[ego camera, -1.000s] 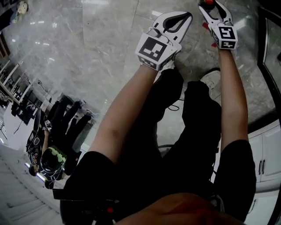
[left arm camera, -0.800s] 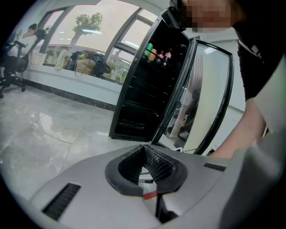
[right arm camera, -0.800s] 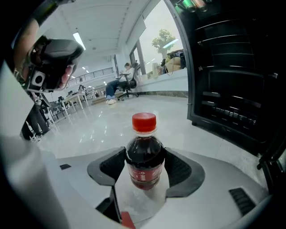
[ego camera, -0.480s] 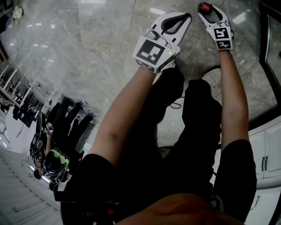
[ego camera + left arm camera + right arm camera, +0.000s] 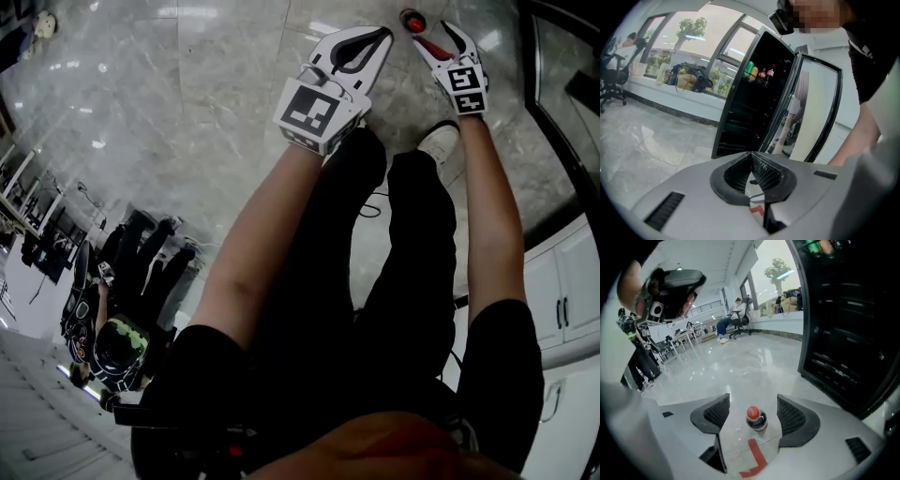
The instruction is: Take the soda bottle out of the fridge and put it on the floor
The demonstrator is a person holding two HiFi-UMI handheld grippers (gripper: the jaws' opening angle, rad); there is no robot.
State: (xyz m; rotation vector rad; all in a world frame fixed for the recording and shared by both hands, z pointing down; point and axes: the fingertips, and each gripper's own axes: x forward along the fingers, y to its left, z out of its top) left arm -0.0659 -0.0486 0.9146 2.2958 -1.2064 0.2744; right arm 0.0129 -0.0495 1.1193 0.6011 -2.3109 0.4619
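The soda bottle, dark with a red cap, stands upright on the marble floor. It sits between the spread jaws of my right gripper, which is open and touches it on neither side. In the head view the soda bottle is at the top, just left of the right gripper. My left gripper hangs beside it over the floor, shut and empty; in its own view the left gripper has its pads pressed together. The black fridge stands open with its glass door swung out.
Cans and bottles line the fridge's top shelf. The open fridge lies close on the right of the bottle. White cabinets stand at the right. My legs and a white shoe are below the grippers. A person on an office chair sits far off.
The right gripper has let go of the bottle: its jaws spread and drew back a little, leaving the bottle standing on the floor. The left gripper barely moved.
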